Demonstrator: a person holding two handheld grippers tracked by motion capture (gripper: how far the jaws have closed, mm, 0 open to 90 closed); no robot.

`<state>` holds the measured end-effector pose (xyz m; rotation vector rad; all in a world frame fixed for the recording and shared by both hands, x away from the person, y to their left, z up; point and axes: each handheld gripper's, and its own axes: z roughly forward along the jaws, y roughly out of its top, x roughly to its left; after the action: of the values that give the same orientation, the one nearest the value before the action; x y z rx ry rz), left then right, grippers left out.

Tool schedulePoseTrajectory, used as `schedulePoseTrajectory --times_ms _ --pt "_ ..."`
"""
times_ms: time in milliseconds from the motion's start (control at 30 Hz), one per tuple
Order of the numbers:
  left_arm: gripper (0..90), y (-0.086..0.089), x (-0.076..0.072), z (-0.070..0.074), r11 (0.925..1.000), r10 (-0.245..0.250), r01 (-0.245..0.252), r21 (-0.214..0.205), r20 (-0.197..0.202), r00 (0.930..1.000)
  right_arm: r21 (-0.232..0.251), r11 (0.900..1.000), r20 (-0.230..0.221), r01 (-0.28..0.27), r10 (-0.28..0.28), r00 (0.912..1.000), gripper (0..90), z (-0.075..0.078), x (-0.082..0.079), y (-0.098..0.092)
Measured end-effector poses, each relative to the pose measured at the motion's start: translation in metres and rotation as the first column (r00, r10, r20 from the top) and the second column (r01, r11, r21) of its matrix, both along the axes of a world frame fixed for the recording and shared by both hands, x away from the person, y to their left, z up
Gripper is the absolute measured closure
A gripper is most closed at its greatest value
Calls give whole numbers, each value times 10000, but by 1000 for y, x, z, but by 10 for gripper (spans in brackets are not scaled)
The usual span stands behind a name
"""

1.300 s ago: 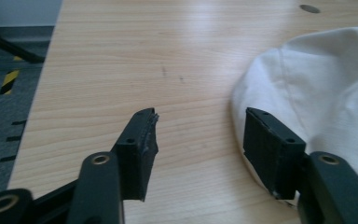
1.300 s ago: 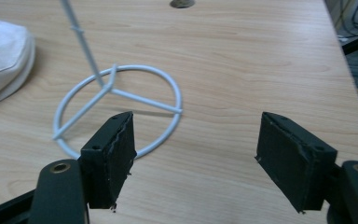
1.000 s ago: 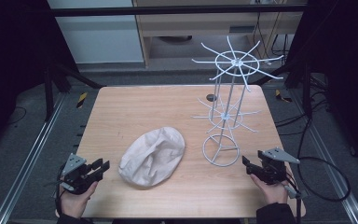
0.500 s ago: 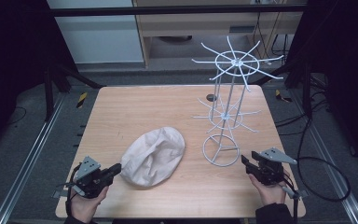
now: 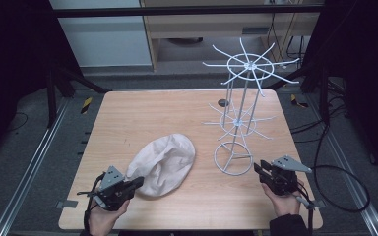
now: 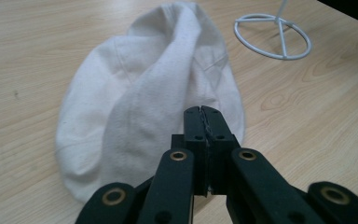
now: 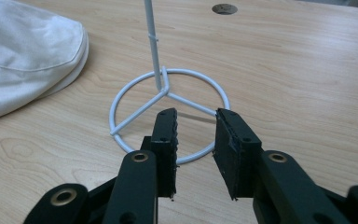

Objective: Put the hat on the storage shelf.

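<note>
A white fabric hat lies crumpled on the wooden table, left of a white wire rack with spoke arms. My left gripper is at the hat's near left edge. In the left gripper view its jaws have just closed and meet at the tips, with the hat just beyond them and no fabric visibly pinched. My right gripper is held near the rack's base ring. Its jaws have just been closing, with a narrow empty gap left, and point at the ring.
A small dark round hole sits in the tabletop behind the rack. Metal frame rails run along both sides of the table. A black cable loops off the right gripper over the table's right edge.
The left gripper has moved right, up to the hat's edge, and its jaws have shut. The right gripper has stayed in place while its jaws narrowed.
</note>
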<state>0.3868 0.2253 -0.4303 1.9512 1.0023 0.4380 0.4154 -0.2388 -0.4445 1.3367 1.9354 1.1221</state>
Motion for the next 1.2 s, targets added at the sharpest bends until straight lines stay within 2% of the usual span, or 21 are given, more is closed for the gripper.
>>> schedulePoseTrajectory --times_ms 133,300,433,600,800,1000,1100,1200 --pt "894 -8 0 -5 9996 -209 212 186 -148 9997 -37 10000 -44 -34 34 10000 687 -1 0 0" --pt "895 -15 2 -12 9970 -360 390 664 -465 9983 -94 9999 -118 -35 34 9999 659 -3 2 1" --pt "895 -16 5 -21 9932 -262 353 1105 -831 9962 -165 9999 -130 -21 19 9999 612 -5 3 1" --pt "895 -13 8 -24 9910 -115 249 1316 -1011 9948 -180 9998 -58 24 -25 10000 551 -7 4 0" --pt "897 -3 12 -26 9918 354 -202 1262 -1199 9922 -148 9999 -135 51 -53 9999 537 -8 4 1" --pt "898 11 18 -27 9887 856 -697 1330 -1179 9893 -238 9997 -76 30 -32 10000 550 -8 4 0" --pt "898 21 22 -27 9855 1296 -1144 1249 -1204 9842 -208 9998 -156 66 -69 9999 552 -8 5 -1" --pt "899 26 24 -26 9830 1460 -1307 1292 -1167 9824 -229 9997 -181 54 -58 9998 553 -9 5 0"
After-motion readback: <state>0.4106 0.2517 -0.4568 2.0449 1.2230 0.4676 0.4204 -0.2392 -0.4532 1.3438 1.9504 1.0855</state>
